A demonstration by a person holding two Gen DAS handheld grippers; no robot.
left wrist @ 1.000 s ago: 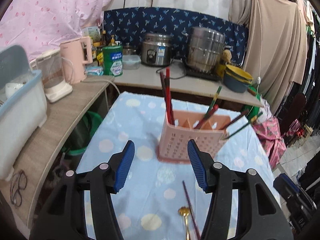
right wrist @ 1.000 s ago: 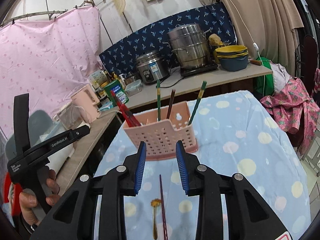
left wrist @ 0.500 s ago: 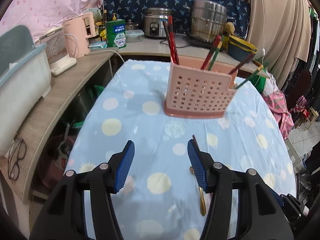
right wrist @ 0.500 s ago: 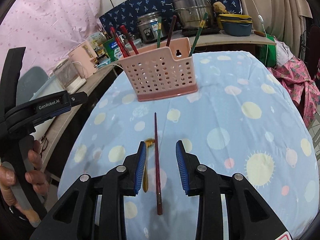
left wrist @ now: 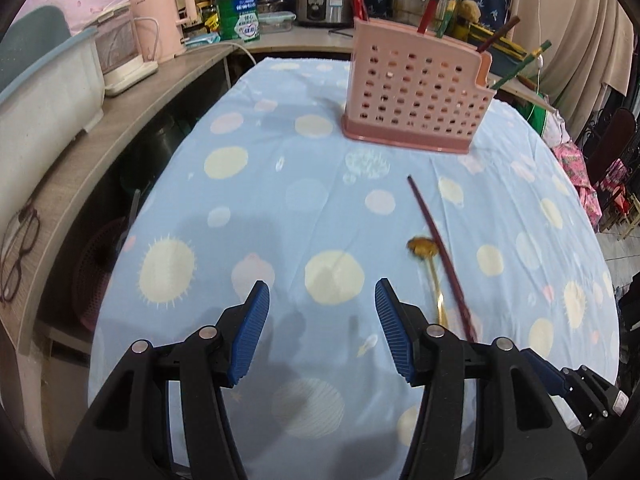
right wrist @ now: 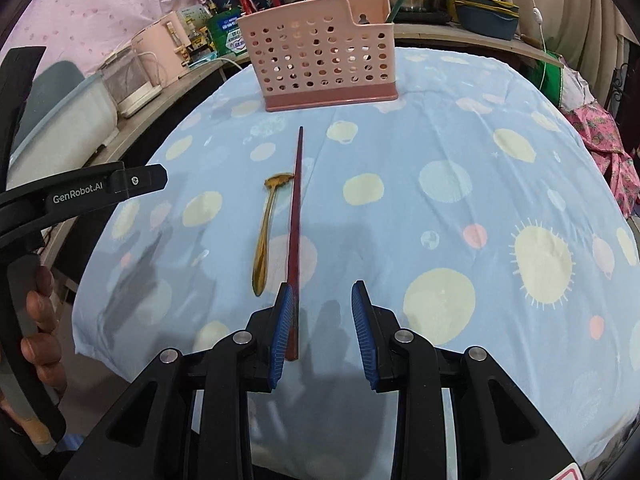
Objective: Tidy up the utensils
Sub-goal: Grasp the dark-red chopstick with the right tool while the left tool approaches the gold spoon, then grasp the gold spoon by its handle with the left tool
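A pink perforated utensil holder (left wrist: 416, 100) (right wrist: 326, 60) stands at the far side of the table with several chopsticks upright in it. A dark red chopstick (right wrist: 295, 224) (left wrist: 438, 252) and a gold spoon (right wrist: 266, 232) (left wrist: 428, 264) lie side by side on the blue spotted tablecloth (right wrist: 460, 160). My right gripper (right wrist: 322, 328) is open, low over the cloth, with the chopstick's near end just inside its left finger. My left gripper (left wrist: 322, 332) is open and empty, to the left of the spoon.
A wooden counter (left wrist: 132, 120) on the left carries a white tub (left wrist: 44, 96), a blender base and a pink kettle (left wrist: 168, 32); glasses (left wrist: 18, 248) lie on it. Pots and bowls stand on the back counter (right wrist: 440, 36). Pink cloth (right wrist: 600, 136) hangs at the right.
Both grippers have pulled back and dropped toward the table's near edge. The chopstick's near end now sits between the right fingers; the spoon and chopstick have not moved.
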